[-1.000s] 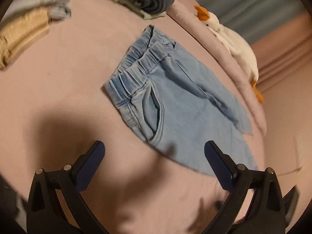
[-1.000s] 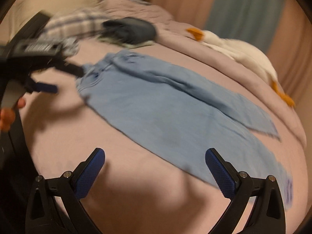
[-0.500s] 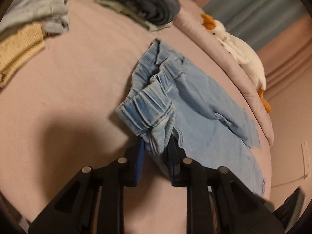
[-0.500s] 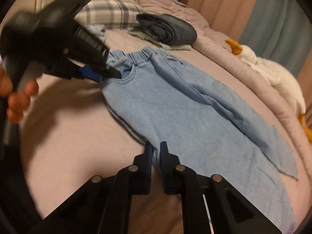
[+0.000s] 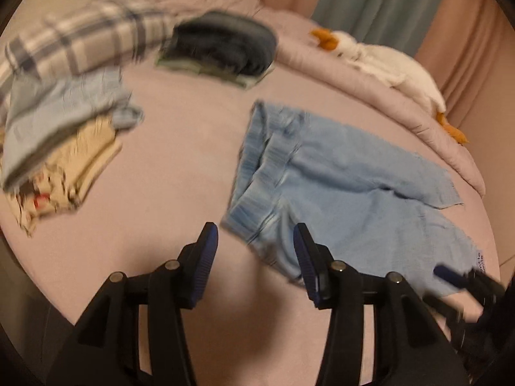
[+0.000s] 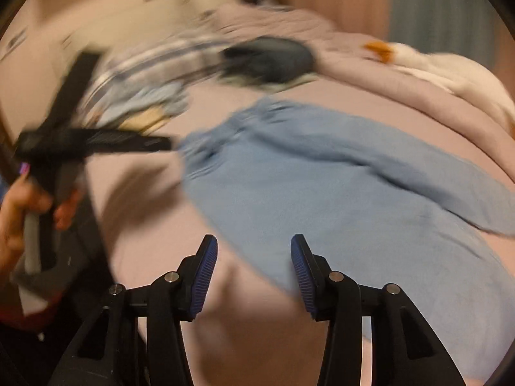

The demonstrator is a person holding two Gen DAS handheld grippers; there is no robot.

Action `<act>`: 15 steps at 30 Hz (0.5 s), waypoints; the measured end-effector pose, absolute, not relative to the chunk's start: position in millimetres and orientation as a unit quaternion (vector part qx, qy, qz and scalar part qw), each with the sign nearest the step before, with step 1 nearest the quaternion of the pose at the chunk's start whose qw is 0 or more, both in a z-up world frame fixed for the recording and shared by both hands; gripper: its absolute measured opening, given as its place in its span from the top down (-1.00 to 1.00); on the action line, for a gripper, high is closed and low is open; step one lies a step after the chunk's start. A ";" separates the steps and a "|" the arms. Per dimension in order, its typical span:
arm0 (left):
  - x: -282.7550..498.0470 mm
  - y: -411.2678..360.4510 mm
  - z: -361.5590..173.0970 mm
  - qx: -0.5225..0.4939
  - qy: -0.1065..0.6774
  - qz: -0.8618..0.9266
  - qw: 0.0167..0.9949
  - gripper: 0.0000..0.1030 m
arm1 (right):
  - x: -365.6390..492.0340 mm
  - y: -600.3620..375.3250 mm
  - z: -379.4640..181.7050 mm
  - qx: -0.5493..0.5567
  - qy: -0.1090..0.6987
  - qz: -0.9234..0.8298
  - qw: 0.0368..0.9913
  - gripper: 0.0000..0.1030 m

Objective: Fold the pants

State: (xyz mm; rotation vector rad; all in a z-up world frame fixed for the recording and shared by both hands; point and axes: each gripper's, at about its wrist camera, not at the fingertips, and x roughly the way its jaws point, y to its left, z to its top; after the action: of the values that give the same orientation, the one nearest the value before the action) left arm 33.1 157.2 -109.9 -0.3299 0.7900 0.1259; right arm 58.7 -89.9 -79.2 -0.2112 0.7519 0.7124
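**Both grippers above the jeans, fingers parting**

The light blue jeans (image 5: 347, 180) lie spread on the pink bed (image 5: 180, 167), elastic waistband rumpled and bunched nearest the left gripper (image 5: 256, 257). Its fingers are spreading apart; the waistband corner shows in the gap between them, but neither pad presses on it. The right gripper (image 6: 254, 265) is opening too, over the near edge of one leg, and the denim there lies loose.

Only the left wrist view shows the folded clothes pile (image 5: 61, 141) at the left, a small label at the leg hem, and the tip of the right gripper cut off at the lower right. Only the right wrist view shows the person's left hand (image 6: 29, 212) wrapped round the left gripper's handle, its fingers pointing at the waistband.

Both views are smeared. The plaid pillow (image 5: 83, 41), the dark folded garment (image 5: 225, 48) and the plush goose (image 5: 386, 61) on the pink duvet are soft-edged.
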 end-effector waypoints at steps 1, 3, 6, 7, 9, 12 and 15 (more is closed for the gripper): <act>37.5 151.3 -108.2 -0.155 0.380 0.045 0.911 0.06 | 67.6 -100.8 -77.4 -0.092 0.365 0.318 0.871 0.10; 60.2 130.7 -109.8 -0.145 0.394 0.007 0.908 0.05 | 89.0 -114.8 -79.4 -0.094 0.375 0.260 0.885 0.10; 93.3 95.2 -123.9 -0.110 0.406 -0.041 0.906 0.01 | 120.1 -123.2 -90.6 -0.080 0.394 0.219 0.889 0.10; 104.1 84.0 -134.1 -0.089 0.417 -0.047 0.904 0.00 | 130.7 -123.6 -97.7 -0.075 0.403 0.212 0.887 0.10; 120.7 69.8 -160.4 -0.046 0.448 -0.043 0.892 -0.06 | 140.2 -124.9 -120.3 -0.092 0.428 0.194 0.878 0.10; 106.3 79.6 -180.0 -0.033 0.434 -0.052 0.899 -0.06 | 124.9 -143.5 -138.8 -0.110 0.424 0.191 0.878 0.12; 86.5 93.7 -179.1 -0.006 0.431 -0.069 0.900 -0.05 | 111.5 -178.3 -137.0 -0.123 0.446 0.156 0.873 0.12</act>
State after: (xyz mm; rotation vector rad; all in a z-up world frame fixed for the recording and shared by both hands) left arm 86.5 93.7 -179.1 -0.0134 0.8915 -0.1427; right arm 111.5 -178.3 -137.0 -0.2575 0.9321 0.3263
